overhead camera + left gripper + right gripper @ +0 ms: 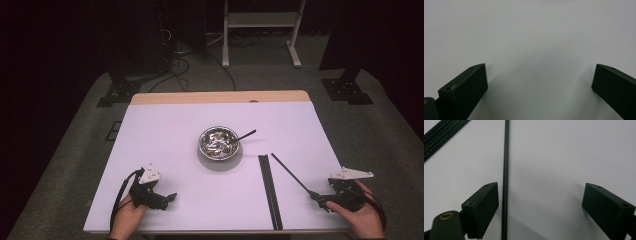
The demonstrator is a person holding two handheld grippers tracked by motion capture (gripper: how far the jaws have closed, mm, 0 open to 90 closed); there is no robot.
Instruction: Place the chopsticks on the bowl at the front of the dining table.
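A single thin black rod (290, 172) lies slantwise on the white table (165, 130), its near end at my right gripper (317, 197). In the right gripper view the rod (506, 170) runs between the wide-apart jaws, close beside the left one, and my right gripper (541, 186) is open and not clamping it. Several more black rods (270, 190) lie side by side in a strip just left of it, visible in that view as the rod strip (444, 135) at top left. My left gripper (170, 197) rests at the front left, open over bare table (540, 68).
A steel bowl (219, 141) with crumpled shiny contents sits at the table's middle, a dark utensil handle (245, 135) sticking out to its right. A wooden strip (220, 97) edges the far side. Beyond it are stand legs and cables on the floor.
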